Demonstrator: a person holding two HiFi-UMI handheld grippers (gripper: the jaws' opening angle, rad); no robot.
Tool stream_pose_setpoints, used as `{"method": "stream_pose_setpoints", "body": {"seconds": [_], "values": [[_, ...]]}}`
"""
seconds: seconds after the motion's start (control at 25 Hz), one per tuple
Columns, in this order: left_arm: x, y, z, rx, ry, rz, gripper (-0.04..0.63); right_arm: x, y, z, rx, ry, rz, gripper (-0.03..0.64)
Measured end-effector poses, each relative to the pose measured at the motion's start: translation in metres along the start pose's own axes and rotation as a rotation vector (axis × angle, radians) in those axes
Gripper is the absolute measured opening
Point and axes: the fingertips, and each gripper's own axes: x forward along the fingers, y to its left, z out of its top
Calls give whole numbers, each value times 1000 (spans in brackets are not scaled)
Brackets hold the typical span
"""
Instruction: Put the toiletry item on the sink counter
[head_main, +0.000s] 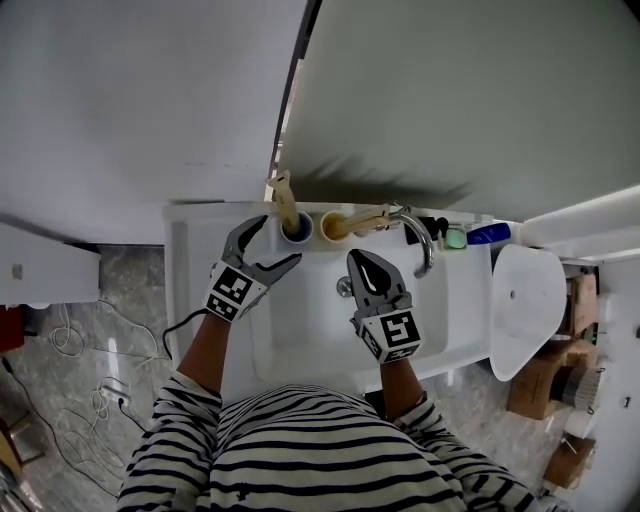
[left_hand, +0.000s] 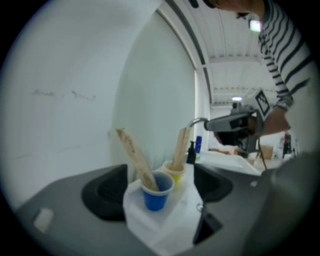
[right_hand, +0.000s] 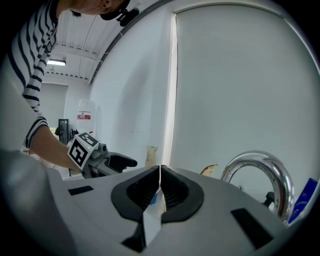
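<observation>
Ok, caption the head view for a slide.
Open left gripper facing the blue cup holding a toiletry item; shut right gripper above the white sink basin.

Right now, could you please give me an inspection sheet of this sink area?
Surface: white counter around a basin, with a faucet at the back.
Job's things: blue cup and yellow cup at the counter's back edge; one tan stick stands in the blue cup, another stick leans in the yellow one.
Clutter: pump bottle, green item and blue bottle, right of the faucet.
Grippers: left gripper jaws open, by the blue cup, holding nothing; right gripper jaws shut, empty, over the basin.
Cables: loose cables on the floor at left.
Surroundings: cardboard boxes at right.
</observation>
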Motion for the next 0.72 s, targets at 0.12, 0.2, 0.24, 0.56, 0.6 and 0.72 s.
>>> {"method": "stream_pose_setpoints", "body": {"seconds": [0.12,0.2,0.24,0.56,0.6,0.72], "values": [[-16,-8,18,-2,-51,7,414,-9,5,9,-8,-18,5,14],[-25,-15,32,6,-79,3,413,-15,8,13,-13,-29,8,14],[-30,-19,39,12,-92,1,409,-18,10,14,-15,-33,10,14],[-61,-56,89,48,-195,-26,311,-48,25,28,-26,-76,16,14],[-64,-61,94,51,-202,-31,295,-52,27,29,-29,-81,17,14],[-74,-75,107,69,-227,-42,240,-64,34,34,-38,-94,23,14]]}}
